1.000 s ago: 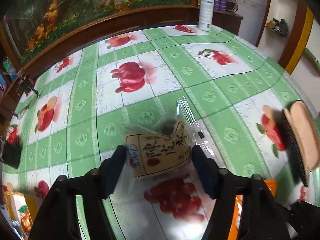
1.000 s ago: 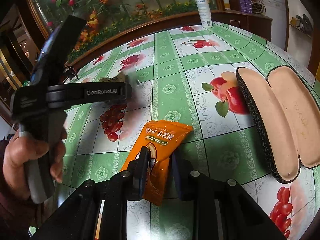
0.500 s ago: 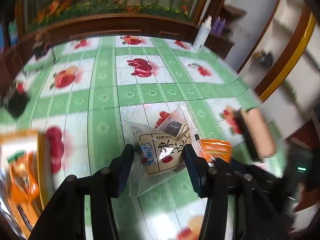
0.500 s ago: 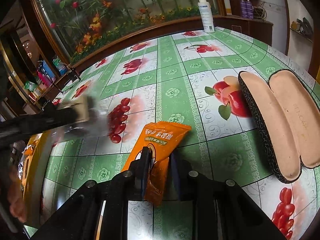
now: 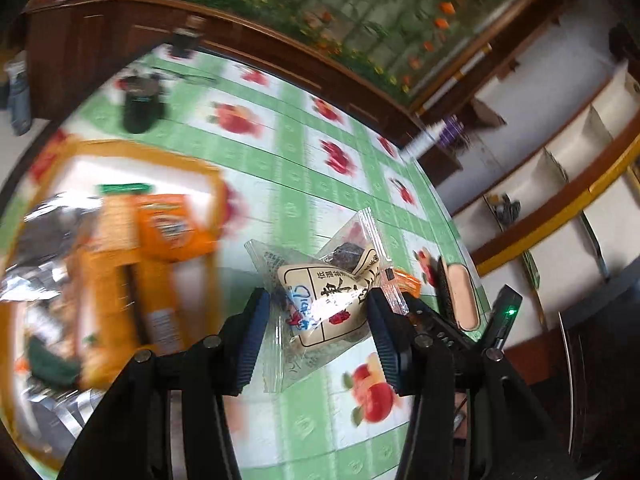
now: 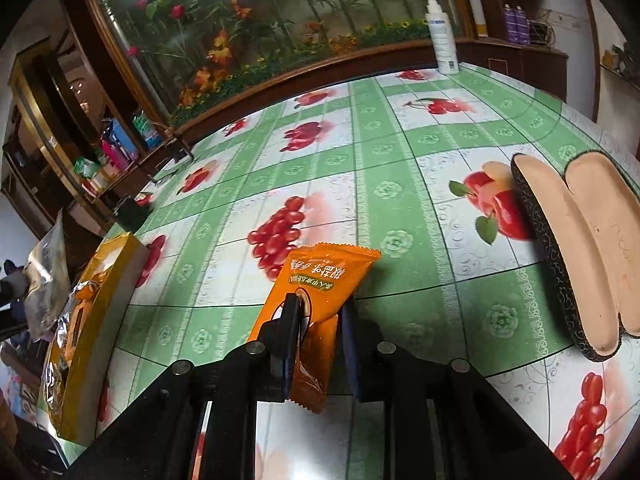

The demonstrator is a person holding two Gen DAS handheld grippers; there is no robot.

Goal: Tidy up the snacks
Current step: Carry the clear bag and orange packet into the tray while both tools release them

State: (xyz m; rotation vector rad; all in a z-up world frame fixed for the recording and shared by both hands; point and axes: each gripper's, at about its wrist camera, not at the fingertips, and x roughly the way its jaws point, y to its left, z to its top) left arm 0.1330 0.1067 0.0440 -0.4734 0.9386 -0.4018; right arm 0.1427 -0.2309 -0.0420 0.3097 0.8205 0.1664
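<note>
My left gripper [image 5: 316,316] is shut on a clear snack bag with a beige label [image 5: 324,296] and holds it in the air, just right of an orange-rimmed tray [image 5: 120,148] that holds several orange and silver snack packs. My right gripper [image 6: 318,320] is shut on an orange snack packet [image 6: 320,280] that rests low over the green fruit-print tablecloth [image 6: 380,160]. The tray also shows at the left of the right wrist view [image 6: 108,280]. The left wrist view is blurred by motion.
An open black glasses case with a tan lining [image 6: 580,252] lies at the right of the table. A white spray bottle [image 6: 442,40] stands at the far edge. A dark small object [image 5: 140,108] sits beyond the tray. A wooden ledge borders the table.
My left gripper has lifted the clear bag off the table and swung left toward the tray. My right gripper has stayed shut on the orange packet in about the same place.
</note>
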